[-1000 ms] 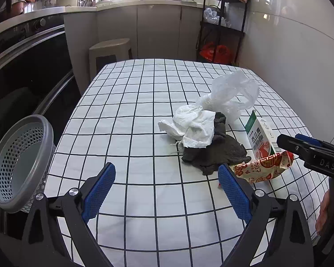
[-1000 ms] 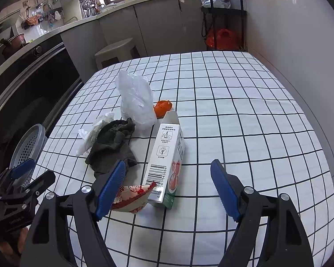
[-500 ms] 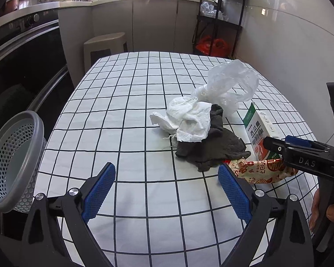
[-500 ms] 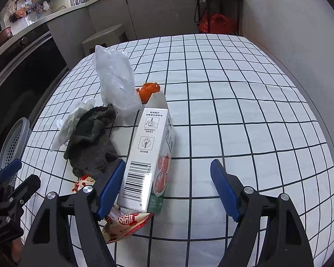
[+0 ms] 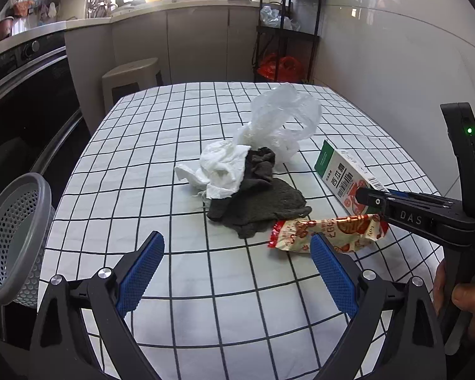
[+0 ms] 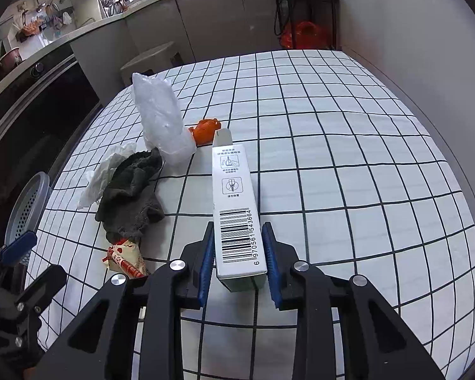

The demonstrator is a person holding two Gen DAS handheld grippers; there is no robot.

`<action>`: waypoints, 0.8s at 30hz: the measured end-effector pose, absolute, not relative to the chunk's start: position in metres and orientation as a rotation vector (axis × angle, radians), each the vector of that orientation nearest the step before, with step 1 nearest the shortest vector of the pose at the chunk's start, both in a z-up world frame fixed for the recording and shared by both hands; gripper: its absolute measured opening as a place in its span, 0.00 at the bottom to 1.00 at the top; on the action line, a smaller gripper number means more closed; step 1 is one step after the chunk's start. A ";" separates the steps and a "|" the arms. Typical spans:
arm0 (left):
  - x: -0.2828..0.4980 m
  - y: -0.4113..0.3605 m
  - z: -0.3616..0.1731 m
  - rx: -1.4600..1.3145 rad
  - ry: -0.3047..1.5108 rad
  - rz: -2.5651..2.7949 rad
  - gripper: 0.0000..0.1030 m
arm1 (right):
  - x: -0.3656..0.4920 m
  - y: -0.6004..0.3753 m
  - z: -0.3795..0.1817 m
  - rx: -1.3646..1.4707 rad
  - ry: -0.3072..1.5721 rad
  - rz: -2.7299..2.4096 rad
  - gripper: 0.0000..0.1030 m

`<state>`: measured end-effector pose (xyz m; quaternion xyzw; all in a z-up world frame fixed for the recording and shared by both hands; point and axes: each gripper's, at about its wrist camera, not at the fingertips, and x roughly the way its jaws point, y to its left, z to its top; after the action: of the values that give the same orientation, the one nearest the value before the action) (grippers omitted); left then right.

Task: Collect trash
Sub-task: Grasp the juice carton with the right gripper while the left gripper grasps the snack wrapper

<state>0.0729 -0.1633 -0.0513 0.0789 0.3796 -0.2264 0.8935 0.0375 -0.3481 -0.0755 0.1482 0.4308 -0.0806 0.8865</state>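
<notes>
A white and green juice carton (image 6: pixel 234 196) lies on the checked tablecloth (image 6: pixel 348 158). My right gripper (image 6: pixel 237 253) is closing its jaws on the carton's barcode end, and both blue pads touch its sides. The left wrist view shows the same carton (image 5: pixel 338 174) at the right, with the right gripper (image 5: pixel 376 201) on it. A red and cream snack wrapper (image 5: pixel 326 232) lies just ahead of my left gripper (image 5: pixel 237 272), which is open with nothing between its fingers. Further on sit a dark grey cloth (image 5: pixel 256 205), crumpled white tissue (image 5: pixel 221 171) and a clear plastic bag (image 5: pixel 278 120).
A grey perforated basket (image 5: pixel 12 237) hangs off the table's left edge. An orange scrap (image 6: pixel 205 129) lies behind the carton. A dark oven front (image 5: pixel 25 101), a beige stool (image 5: pixel 129 76) and a black shelf rack (image 5: pixel 288 31) stand beyond the table. A white wall runs along the right.
The right gripper's jaws have gone from wide open to pressed on the carton's sides. The left gripper has shifted a little, staying open.
</notes>
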 end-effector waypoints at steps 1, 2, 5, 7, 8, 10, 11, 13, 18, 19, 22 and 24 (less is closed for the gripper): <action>0.070 -0.167 -0.052 0.164 0.791 -0.475 0.89 | 0.035 -0.352 -0.075 0.317 0.890 -0.172 0.27; 0.067 -0.170 -0.053 0.160 0.797 -0.481 0.89 | 0.031 -0.355 -0.074 0.325 0.884 -0.177 0.26; 0.061 -0.180 -0.056 0.135 0.819 -0.492 0.89 | 0.020 -0.366 -0.070 0.353 0.864 -0.193 0.25; 0.058 -0.186 -0.056 0.115 0.829 -0.492 0.89 | 0.013 -0.372 -0.068 0.365 0.853 -0.206 0.25; 0.057 -0.189 -0.056 0.106 0.832 -0.493 0.89 | 0.010 -0.375 -0.067 0.368 0.848 -0.213 0.25; 0.055 -0.196 -0.055 0.100 0.833 -0.495 0.90 | 0.006 -0.381 -0.064 0.381 0.838 -0.220 0.25; 0.053 -0.200 -0.055 0.099 0.832 -0.494 0.90 | 0.004 -0.384 -0.063 0.390 0.831 -0.222 0.25; 0.050 -0.207 -0.054 0.101 0.826 -0.489 0.90 | -0.001 -0.389 -0.060 0.403 0.818 -0.229 0.25; 0.040 -0.225 -0.059 0.105 0.816 -0.486 0.90 | -0.009 -0.402 -0.055 0.435 0.798 -0.234 0.25; 0.038 -0.229 -0.061 0.108 0.812 -0.486 0.90 | -0.011 -0.404 -0.055 0.442 0.795 -0.233 0.25; 0.034 -0.241 -0.068 0.127 0.798 -0.478 0.90 | -0.016 -0.410 -0.055 0.457 0.787 -0.234 0.25; 0.035 -0.247 -0.075 0.139 0.797 -0.464 0.90 | -0.020 -0.414 -0.055 0.469 0.782 -0.235 0.25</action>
<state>0.0345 -0.2474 -0.0753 0.0668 0.3844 -0.2235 0.8932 -0.0200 -0.4138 -0.0547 0.2260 0.3767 -0.1131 0.8912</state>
